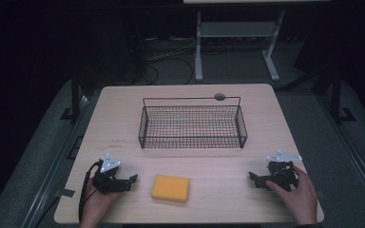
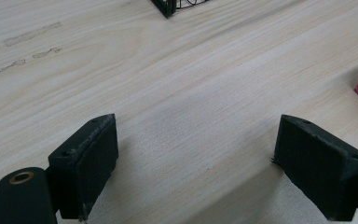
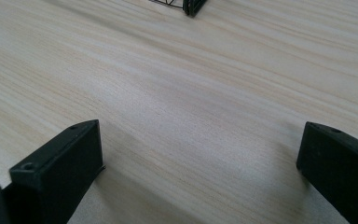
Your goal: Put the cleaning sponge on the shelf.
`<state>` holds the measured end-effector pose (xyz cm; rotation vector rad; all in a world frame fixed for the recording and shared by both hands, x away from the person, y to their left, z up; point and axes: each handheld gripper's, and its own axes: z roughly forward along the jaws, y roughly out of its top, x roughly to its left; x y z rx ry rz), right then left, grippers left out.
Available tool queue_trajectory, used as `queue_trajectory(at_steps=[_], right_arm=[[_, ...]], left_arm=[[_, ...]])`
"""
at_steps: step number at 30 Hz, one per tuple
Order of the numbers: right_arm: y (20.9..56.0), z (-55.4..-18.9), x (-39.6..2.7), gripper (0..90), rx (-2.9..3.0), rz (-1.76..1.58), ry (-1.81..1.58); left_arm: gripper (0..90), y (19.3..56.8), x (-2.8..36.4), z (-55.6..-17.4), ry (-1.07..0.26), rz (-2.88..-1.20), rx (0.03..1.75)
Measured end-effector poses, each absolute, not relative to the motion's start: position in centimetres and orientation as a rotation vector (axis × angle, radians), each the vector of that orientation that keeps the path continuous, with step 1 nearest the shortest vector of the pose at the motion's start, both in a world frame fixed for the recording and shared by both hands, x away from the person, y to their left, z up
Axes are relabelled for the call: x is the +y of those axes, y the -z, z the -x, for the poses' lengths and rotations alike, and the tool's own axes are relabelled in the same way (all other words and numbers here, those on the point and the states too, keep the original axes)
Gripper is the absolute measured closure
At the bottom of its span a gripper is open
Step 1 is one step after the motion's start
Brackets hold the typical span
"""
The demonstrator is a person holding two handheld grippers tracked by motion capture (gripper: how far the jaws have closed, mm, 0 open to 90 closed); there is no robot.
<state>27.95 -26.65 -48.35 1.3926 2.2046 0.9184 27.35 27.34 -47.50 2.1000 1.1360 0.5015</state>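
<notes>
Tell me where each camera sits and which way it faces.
High view: above the near edge, looking forward and down on table, basket, sponge; both hands, left tool, right tool.
Left gripper view: on the left tool, facing tabletop; open jaws.
Right gripper view: on the right tool, the same.
Both share a basket corner.

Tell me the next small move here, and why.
Probably slide the left gripper toward the sponge. Its jaws stand open with only bare table between them, the sponge lies just beside it, and the basket behind holds nothing.
</notes>
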Motion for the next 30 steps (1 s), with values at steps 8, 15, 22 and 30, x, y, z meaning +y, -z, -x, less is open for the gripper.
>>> queue_trajectory(at_steps=[8,15,22,30], right_arm=[[48.4,-28.0,-26.6,0.0,2.205,-1.393,-0.918],[48.4,-28.0,-26.6,0.0,2.205,-1.393,-0.919],[48.4,-28.0,-26.7,0.0,2.205,-1.392,-0.918],[48.4,-28.0,-26.7,0.0,2.205,-1.391,-0.918]], left_arm=[[13.7,47.2,27.2,-27.3,-0.486,-2.125,1.136],[22.0,46.5,26.9,-26.8,-0.443,-2.133,1.111],[46.3,45.6,26.5,-26.1,-0.351,-2.138,1.067],[84.1,44.4,25.8,-25.8,-0.238,-2.155,1.004]])
